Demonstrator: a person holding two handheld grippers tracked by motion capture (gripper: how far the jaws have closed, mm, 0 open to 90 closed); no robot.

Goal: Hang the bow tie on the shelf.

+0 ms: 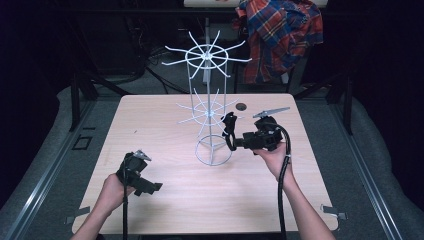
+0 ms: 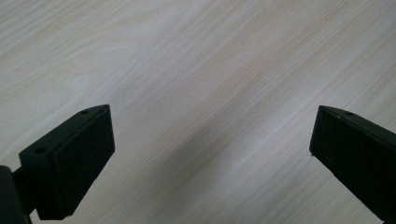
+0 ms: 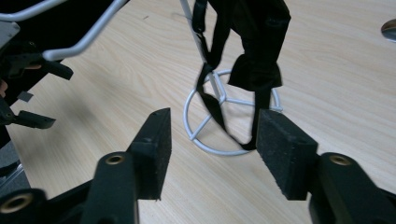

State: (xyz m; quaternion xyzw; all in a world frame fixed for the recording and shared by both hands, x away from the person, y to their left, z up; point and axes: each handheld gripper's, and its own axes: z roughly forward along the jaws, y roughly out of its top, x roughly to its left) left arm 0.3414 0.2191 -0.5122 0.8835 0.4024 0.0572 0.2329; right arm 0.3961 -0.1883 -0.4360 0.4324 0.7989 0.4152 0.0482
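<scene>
At frame centre, the right gripper [image 1: 231,136], jaws apart, faces a black strap [image 1: 229,129] hanging on the wire rack [image 1: 209,90]; lower left, the left gripper [image 1: 150,187] gapes over the table [image 1: 200,200].

Black strap [image 3: 254,51] hanging on white wire rack [image 1: 210,107]

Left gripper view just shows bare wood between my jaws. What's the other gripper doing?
Observer: The right gripper is open and pointing at a white wire rack.
Operator: Anything on the rack?
Observer: A black strap hangs from it, down to the ring base, and it isn't gripped.
Operator: Where's my left gripper relative to that?
Observer: The left gripper is near the front left of the table, apart from the rack.
</scene>
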